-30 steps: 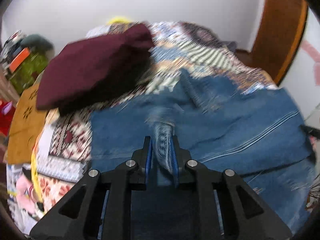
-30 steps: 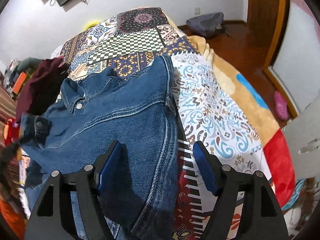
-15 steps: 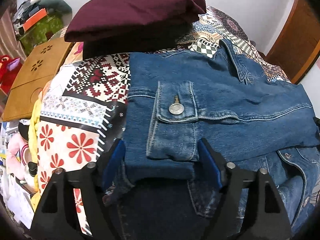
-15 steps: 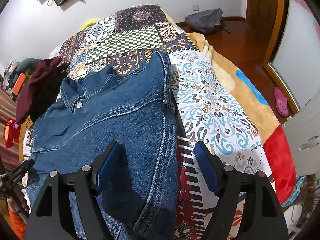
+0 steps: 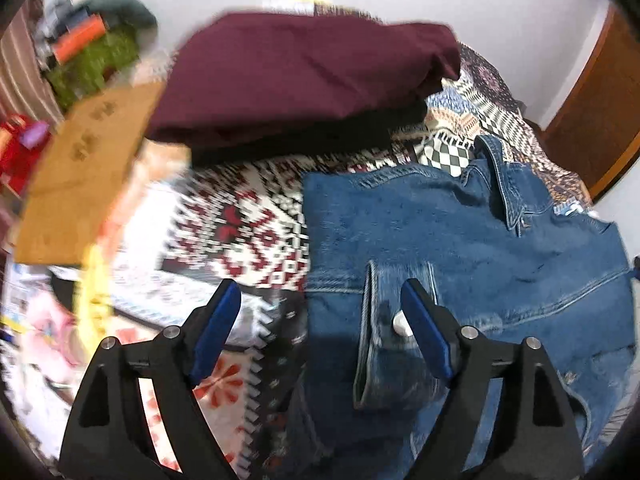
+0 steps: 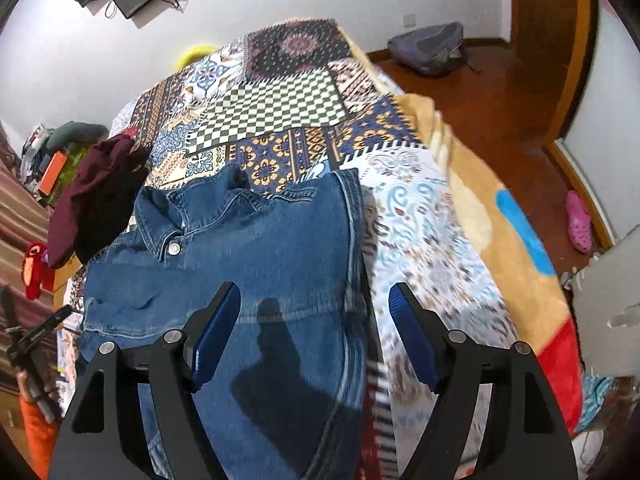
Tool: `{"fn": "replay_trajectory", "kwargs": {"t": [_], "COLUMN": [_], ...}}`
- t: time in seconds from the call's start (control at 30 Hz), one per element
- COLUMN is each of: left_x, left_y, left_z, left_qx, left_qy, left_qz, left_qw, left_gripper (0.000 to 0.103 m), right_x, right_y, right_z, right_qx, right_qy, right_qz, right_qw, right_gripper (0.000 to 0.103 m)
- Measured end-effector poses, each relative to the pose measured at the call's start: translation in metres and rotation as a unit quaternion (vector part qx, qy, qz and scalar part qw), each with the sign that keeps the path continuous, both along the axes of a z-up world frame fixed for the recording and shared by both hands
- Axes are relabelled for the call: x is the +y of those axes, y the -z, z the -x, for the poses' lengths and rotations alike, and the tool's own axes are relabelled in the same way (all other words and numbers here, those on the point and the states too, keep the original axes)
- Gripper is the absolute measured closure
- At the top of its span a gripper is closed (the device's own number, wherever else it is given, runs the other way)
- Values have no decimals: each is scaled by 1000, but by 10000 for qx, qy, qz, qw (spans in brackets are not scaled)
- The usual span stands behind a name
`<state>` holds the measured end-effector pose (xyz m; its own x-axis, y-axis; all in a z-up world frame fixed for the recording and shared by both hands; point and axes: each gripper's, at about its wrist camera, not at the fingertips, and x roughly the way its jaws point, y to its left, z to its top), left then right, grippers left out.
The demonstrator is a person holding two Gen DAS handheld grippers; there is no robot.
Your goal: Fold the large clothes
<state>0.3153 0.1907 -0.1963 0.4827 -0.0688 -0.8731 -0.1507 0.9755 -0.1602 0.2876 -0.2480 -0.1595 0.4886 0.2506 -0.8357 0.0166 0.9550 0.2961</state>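
A blue denim jacket (image 5: 460, 240) lies on the patterned bedspread (image 5: 248, 232), sleeves folded in, a buttoned cuff (image 5: 396, 332) lying on top. My left gripper (image 5: 324, 320) is open and empty above the jacket's left edge; its right finger stands over the cuff. In the right wrist view the jacket (image 6: 248, 264) lies collar away from me. My right gripper (image 6: 314, 320) is open and empty above the jacket's right edge. The left gripper shows at the far left there (image 6: 36, 336).
A folded maroon garment (image 5: 304, 80) lies on the bed beyond the jacket, also seen in the right wrist view (image 6: 96, 196). A tan board (image 5: 80, 176) and clutter sit left of the bed. A backpack (image 6: 432, 48) and pink shoe (image 6: 578, 222) lie on the wooden floor.
My left gripper let go of the denim cuff, opened, and has shifted left off the jacket's edge. My right gripper stayed open and moved slightly.
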Motion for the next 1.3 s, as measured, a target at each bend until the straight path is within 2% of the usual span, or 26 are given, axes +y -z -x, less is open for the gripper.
{"fn": "replay_trajectory", "kwargs": {"t": [0.07,0.13,0.17,0.27,0.33,0.4,0.43,0.47,0.5,0.57,0.67,0.8,0.9,1.0,1.13,1.17,1.23,1.3], "left_x": [6,11,14,21,25,25,23,19,14,2,-13,-10,-4,4,25,30,35,37], "left_y": [17,34,43,55,59,61,60,58,55,46,17,-23,-39,-24,24,37,48,48], "left_z": [-14,-25,-31,-41,-46,-52,-55,-59,-61,-63,-54,-44,-43,-52,-68,-70,-70,-69], "left_qx": [245,436,508,483,417,388,367,333,304,260,-174,-630,-829,-584,45,182,209,175], "left_qy": [-49,-44,-21,-12,19,46,64,78,45,36,164,136,95,-50,-299,-391,-473,-492], "left_qz": [368,761,1020,1536,1884,2064,2049,1896,1611,996,512,593,573,440,613,638,759,769], "left_qw": [9990,9961,9935,9870,9812,9777,9781,9813,9865,9947,9984,9962,9949,9973,9977,9970,9958,9957], "left_gripper": [21,21,21,21,21,22,26,44,74,91,95,96,96,96,92,90,83,82], "right_x": [-5,-9,-11,-11,-9,-8,-6,-5,-3,3,19,37,44,37,22,16,3,0], "right_y": [10,18,22,27,29,34,36,34,28,10,-25,-59,-53,-16,41,46,42,37], "right_z": [-11,-20,-24,-31,-37,-43,-45,-46,-45,-43,-47,-63,-82,-105,-117,-116,-115,-114], "right_qx": [188,320,393,381,348,456,473,422,302,-36,-470,-849,-825,-317,366,434,437,461], "right_qy": [49,108,118,92,48,83,75,66,104,-6,-236,-482,-487,-283,-70,-21,127,164], "right_qz": [-170,-259,-299,-393,-457,-554,-608,-619,-543,-406,-88,175,400,596,884,717,318,220], "right_qw": [9997,9991,9987,9985,9983,9974,9970,9972,9980,9992,9986,9951,9946,9973,9954,9965,9985,9986], "right_gripper": [30,34,40,47,63,85,90,92,93,94,95,95,95,95,93,93,93,92]}}
